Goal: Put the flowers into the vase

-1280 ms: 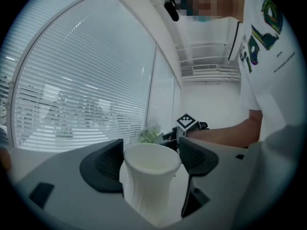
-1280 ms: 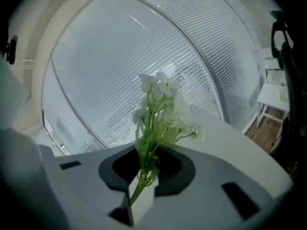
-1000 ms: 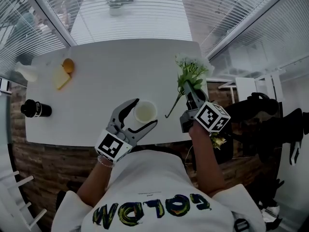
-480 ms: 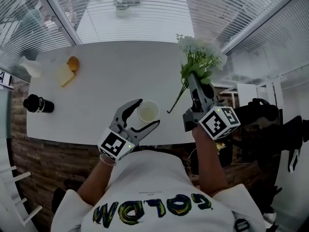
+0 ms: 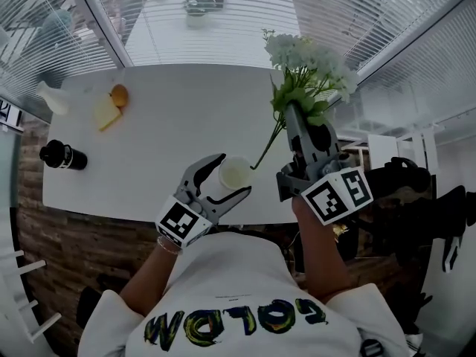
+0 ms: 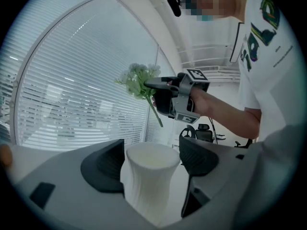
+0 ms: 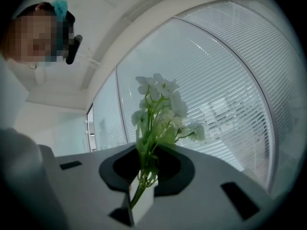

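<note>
Flowers (image 5: 309,69) are clamped by the stems in the right gripper (image 5: 297,121), jaws nearly closed, blooms pointing away from us. The left gripper (image 5: 232,175) is closed on the vase (image 5: 235,175) at the table (image 5: 171,125) edge. The stem end slants down-left toward the vase mouth — we judge it must tip upright.

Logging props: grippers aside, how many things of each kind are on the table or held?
white flared vase: 1
bunch of white flowers on green stems: 1
black cylindrical bottle: 1
round orange fruit: 1
pale yellow wedge: 1
white object, unclear: 1
Total: 6
</note>
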